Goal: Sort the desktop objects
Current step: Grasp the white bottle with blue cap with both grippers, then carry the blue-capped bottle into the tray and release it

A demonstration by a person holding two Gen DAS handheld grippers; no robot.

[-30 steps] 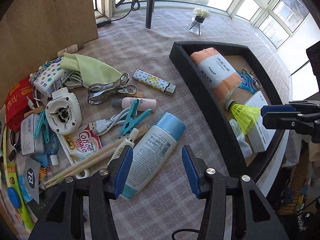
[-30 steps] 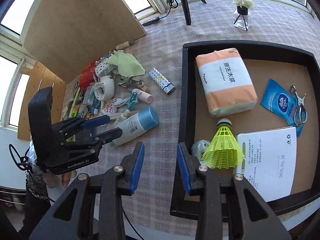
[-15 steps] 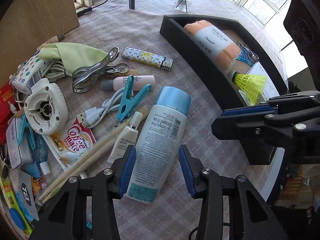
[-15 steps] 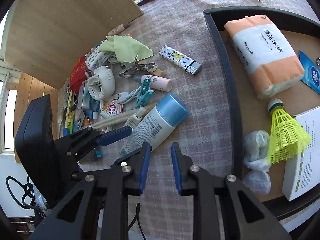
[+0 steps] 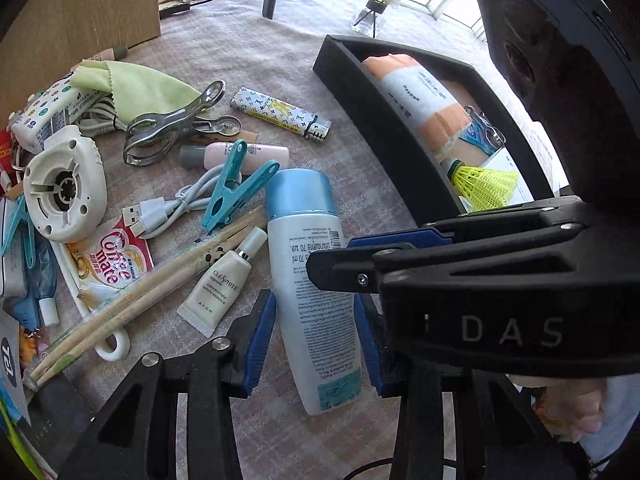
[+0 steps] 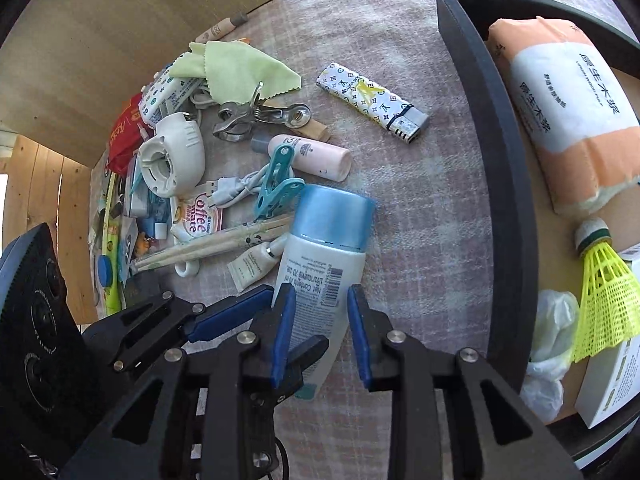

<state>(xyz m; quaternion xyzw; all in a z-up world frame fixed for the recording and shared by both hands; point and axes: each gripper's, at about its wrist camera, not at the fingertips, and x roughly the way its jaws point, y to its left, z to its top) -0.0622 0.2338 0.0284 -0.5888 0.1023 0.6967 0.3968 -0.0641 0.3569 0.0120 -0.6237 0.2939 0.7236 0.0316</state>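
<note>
Fingers of both grippers, left (image 5: 316, 340) closing, right (image 6: 320, 336) reopening, now straddle the bottle (image 6: 324, 256) ungripped.

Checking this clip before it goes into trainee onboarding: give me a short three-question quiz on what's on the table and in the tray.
1. True or false: the yellow shuttlecock lies inside the black tray.
2. What lies between the fingers of the left gripper? A) white tube B) blue-capped bottle C) teal clothespin
3. Name the patterned thing between the metal clip and the tray.
Key: 1 true; 2 B; 3 the lighter.
</note>
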